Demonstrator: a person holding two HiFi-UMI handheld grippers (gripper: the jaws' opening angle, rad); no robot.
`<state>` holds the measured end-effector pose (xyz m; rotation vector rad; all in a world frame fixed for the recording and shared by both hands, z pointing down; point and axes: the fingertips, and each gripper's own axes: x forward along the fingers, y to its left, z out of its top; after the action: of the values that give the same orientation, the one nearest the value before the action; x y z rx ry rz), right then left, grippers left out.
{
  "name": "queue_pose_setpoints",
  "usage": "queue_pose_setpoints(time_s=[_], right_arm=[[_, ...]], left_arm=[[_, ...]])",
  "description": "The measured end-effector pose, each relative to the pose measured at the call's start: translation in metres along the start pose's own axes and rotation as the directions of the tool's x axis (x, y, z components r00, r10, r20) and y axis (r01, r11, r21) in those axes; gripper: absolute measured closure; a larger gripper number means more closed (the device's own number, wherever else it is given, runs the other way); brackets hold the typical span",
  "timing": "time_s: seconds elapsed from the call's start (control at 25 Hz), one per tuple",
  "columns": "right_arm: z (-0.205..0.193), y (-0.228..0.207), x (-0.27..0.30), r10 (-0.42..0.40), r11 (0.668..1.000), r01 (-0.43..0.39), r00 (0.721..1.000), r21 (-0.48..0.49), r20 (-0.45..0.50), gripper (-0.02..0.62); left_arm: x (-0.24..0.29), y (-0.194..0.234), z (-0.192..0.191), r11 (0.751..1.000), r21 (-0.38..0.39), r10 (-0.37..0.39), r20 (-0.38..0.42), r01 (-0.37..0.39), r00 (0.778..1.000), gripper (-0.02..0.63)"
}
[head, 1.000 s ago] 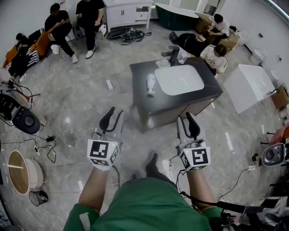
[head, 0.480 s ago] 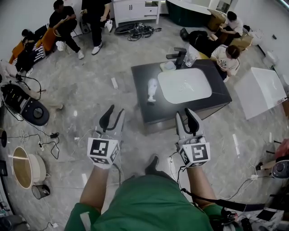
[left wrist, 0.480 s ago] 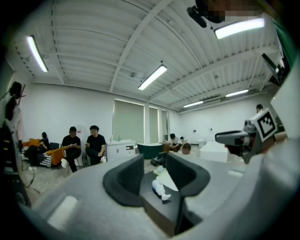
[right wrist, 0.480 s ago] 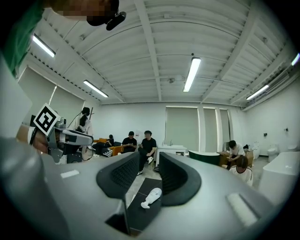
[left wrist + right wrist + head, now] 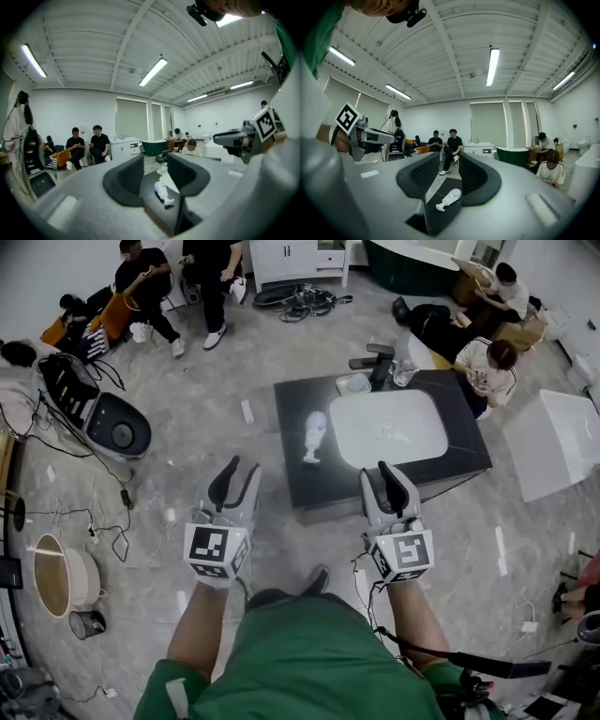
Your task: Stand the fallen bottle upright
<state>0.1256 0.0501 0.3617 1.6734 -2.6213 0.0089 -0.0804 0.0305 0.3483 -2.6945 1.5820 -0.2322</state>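
Observation:
A white bottle lies on its side on the left part of a dark countertop, beside a white sink basin. The left gripper view looks between its jaws at the bottle, which lies well ahead; the bottle shows the same way in the right gripper view. My left gripper hangs open over the floor, short of the counter's near left corner. My right gripper is open too, at the counter's front edge. Both hold nothing.
A dark faucet, a glass and a small dish stand at the counter's far edge. Several people sit on the floor around the room. A black machine and cables lie left; a white block stands right.
The counter and bottle have come nearer and lower in the head view as I step toward them. Both grippers keep the same open pose in front of me.

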Motion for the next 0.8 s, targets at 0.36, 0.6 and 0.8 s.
queue_pose_setpoints(time_s=[0.36, 0.6, 0.8], right_arm=[[-0.02, -0.033, 0.025, 0.014, 0.999, -0.013, 0.999, 0.03, -0.035, 0.48], [-0.035, -0.036, 0.057, 0.045, 0.999, -0.043, 0.995, 0.024, -0.084, 0.482], [-0.041, -0.037, 0.094, 0.074, 0.997, -0.075, 0.987, 0.003, -0.141, 0.482]], left_arm=[[0.037, -0.002, -0.01, 1.0, 0.031, 0.002, -0.047, 0.0, 0.999, 0.451], [0.066, 0.021, -0.026, 1.0, 0.002, -0.01, -0.066, 0.01, 0.998, 0.451], [0.107, 0.042, -0.036, 0.998, -0.034, -0.058, -0.065, 0.056, 0.996, 0.451]])
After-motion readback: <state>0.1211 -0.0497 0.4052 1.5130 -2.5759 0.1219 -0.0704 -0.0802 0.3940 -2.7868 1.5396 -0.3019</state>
